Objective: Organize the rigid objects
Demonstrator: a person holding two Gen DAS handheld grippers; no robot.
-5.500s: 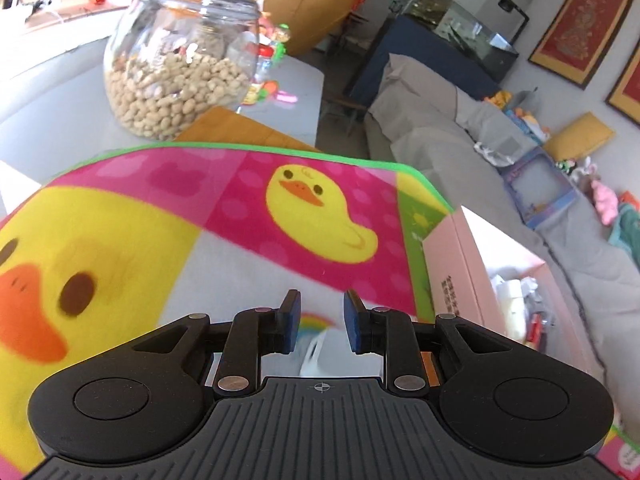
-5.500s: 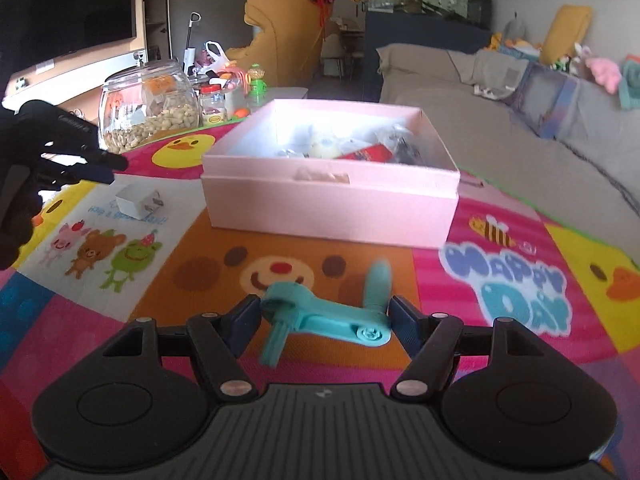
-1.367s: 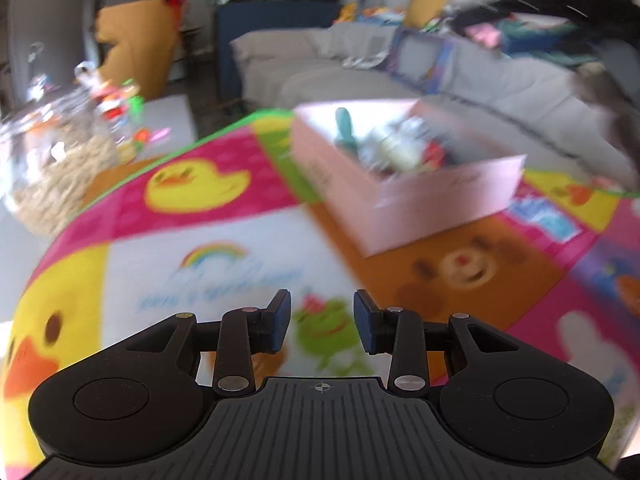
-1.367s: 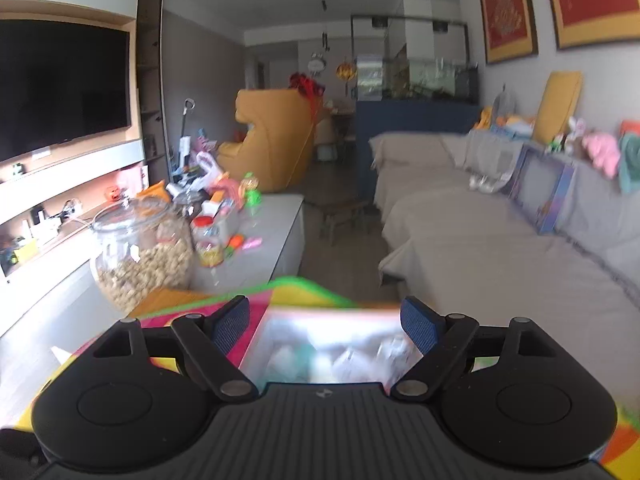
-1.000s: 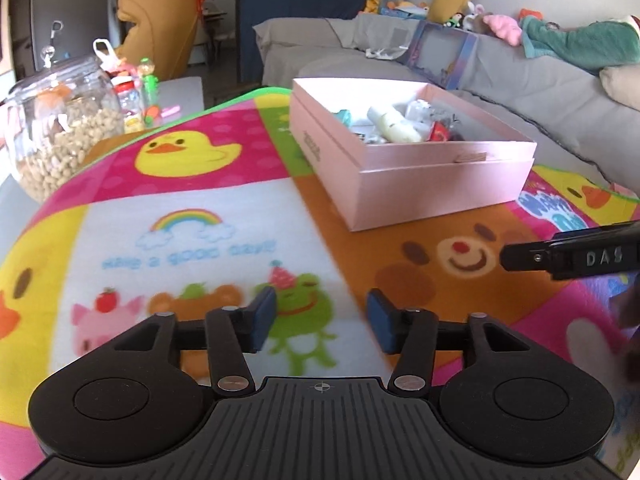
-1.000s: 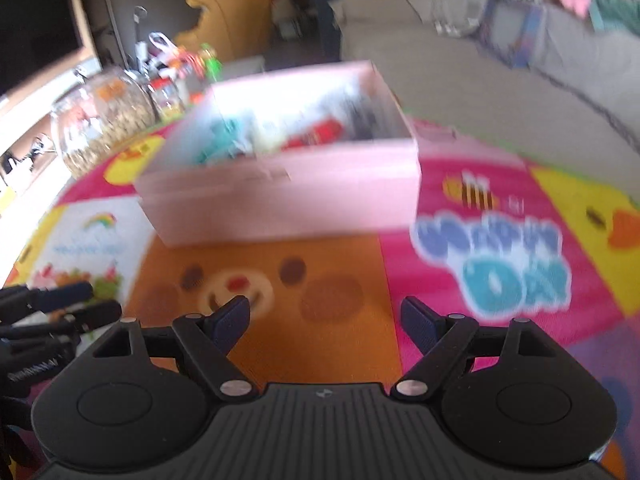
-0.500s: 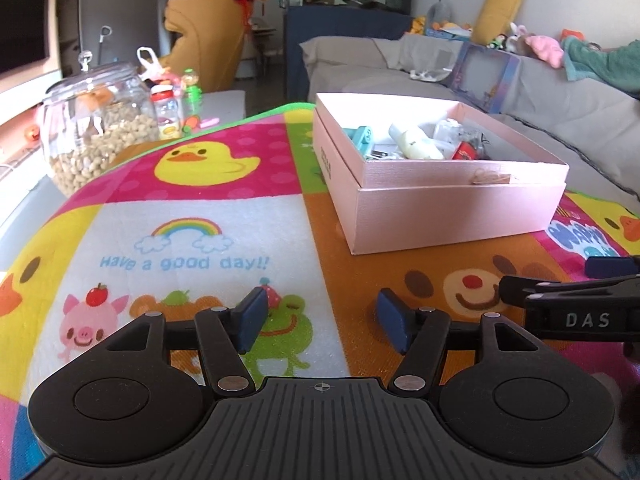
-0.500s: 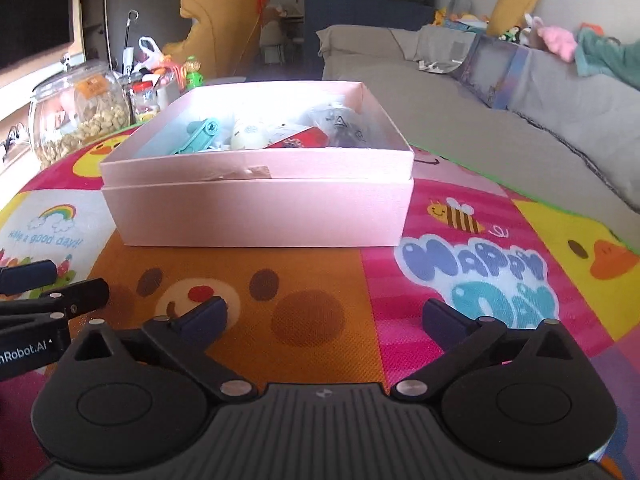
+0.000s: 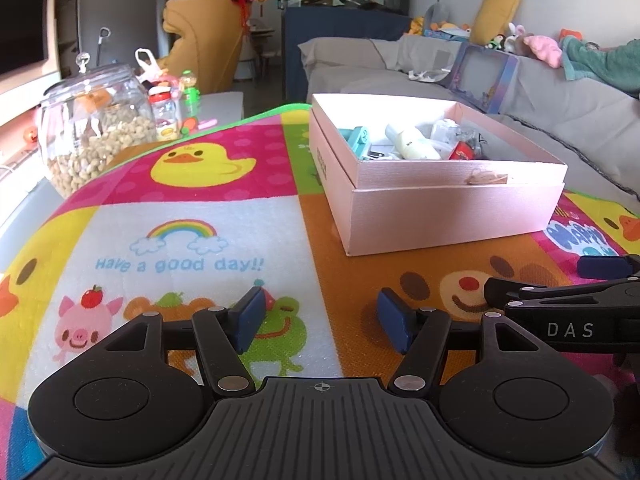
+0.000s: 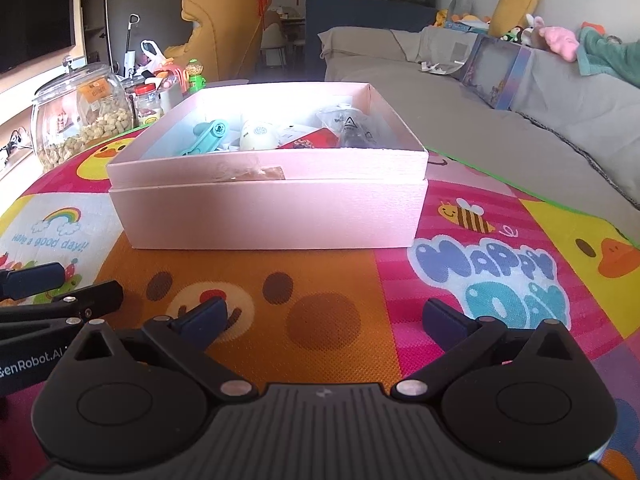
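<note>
A pink open box (image 10: 268,208) stands on the cartoon play mat (image 10: 328,340); it also shows in the left wrist view (image 9: 452,208). Inside lie a teal clamp (image 10: 204,136), a cream bottle (image 10: 258,134), a red packet (image 10: 312,140) and a clear bagged item (image 10: 352,126). My right gripper (image 10: 324,316) is open and empty, low over the mat in front of the box. My left gripper (image 9: 320,314) is open and empty, to the left of the box. Each gripper shows at the edge of the other's view.
A glass jar of nuts (image 9: 96,132) stands beyond the mat's far left edge, with small bottles (image 9: 172,112) beside it. A grey sofa (image 10: 500,112) runs along the right side. A yellow chair (image 10: 228,40) stands further back.
The teal clamp my right gripper held now lies in the box. Both grippers have pulled back low over the mat and opened wider. The small white item on the mat is gone.
</note>
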